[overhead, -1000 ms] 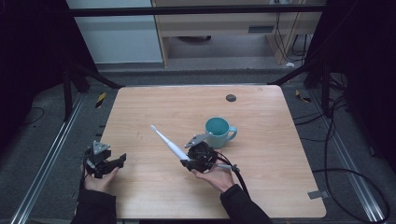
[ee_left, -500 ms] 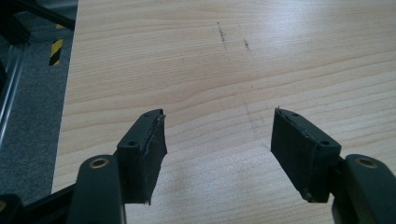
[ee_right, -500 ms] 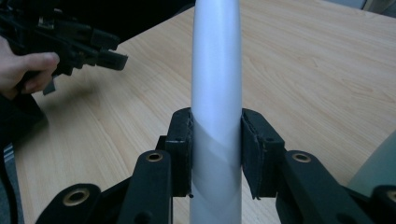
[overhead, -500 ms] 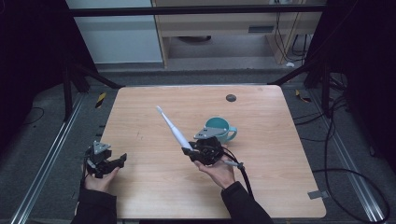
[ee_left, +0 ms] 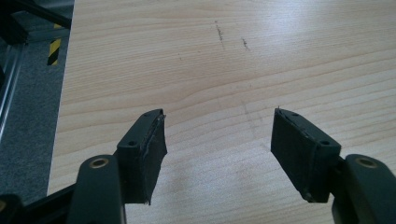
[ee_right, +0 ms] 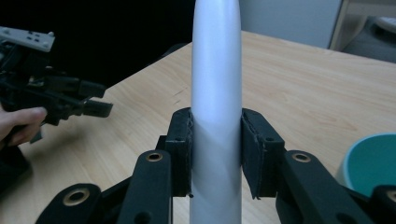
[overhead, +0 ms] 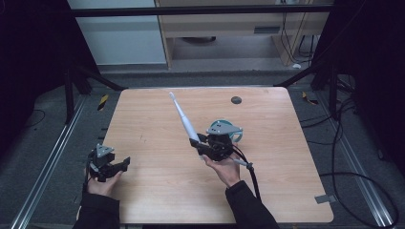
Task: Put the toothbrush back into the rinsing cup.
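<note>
A long white tapered stick [overhead: 184,119] slants up and to the far left from my right gripper [overhead: 196,144], which is shut on its thick lower part. In the right gripper view the jaws clamp the stick [ee_right: 215,70] on both sides at my right gripper [ee_right: 215,135]. A teal mug [overhead: 235,132] stands just behind that gripper, mostly hidden by it; its rim [ee_right: 369,158] shows at the right edge. My left gripper [overhead: 125,163] rests at the table's near left corner, open, with bare wood between its pads [ee_left: 217,140].
The wooden table [overhead: 157,109] has a small dark round spot [overhead: 236,100] near its far edge. Metal rails and dark frame legs flank the table. My left gripper [ee_right: 100,108] shows far off in the right gripper view.
My right gripper has moved slightly away and to the right with the stick, swinging its tip up and toward the far edge. It now covers more of the mug. The left gripper has stayed put.
</note>
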Available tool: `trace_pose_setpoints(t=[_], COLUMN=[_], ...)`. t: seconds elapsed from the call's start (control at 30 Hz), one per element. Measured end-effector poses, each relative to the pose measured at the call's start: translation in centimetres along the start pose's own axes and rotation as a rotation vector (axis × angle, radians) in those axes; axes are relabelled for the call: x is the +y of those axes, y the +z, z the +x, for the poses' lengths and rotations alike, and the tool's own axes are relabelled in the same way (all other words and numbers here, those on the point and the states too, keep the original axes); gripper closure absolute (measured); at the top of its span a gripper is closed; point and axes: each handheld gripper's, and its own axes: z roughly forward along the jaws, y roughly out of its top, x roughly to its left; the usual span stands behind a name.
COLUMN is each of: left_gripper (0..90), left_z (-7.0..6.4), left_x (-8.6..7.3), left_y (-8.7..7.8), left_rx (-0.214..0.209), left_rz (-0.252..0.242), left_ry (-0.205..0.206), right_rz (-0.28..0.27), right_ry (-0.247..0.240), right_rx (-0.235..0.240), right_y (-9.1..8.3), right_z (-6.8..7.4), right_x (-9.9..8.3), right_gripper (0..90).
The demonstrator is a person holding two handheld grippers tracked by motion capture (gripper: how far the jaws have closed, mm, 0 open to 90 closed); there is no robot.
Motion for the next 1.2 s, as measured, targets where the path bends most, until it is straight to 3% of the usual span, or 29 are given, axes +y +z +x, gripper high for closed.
trace_pose_setpoints(t=[0.6,1.2], left_gripper=[34.8,34.8], left_z=[0.0,0.0], left_x=[0.0,-0.1], left_y=[0.0,0.1], left_rx=[0.001,0.003], left_rz=[0.0,0.001], left_ry=[0.004,0.004], right_rz=[-0.212,-0.27], right_ry=[0.028,0.049], right_rx=[-0.155,-0.326], right_y=[-1.1,-1.1], right_z=[-2.9,-6.3], right_x=[1.1,1.2], right_gripper=[66.4,66.3])
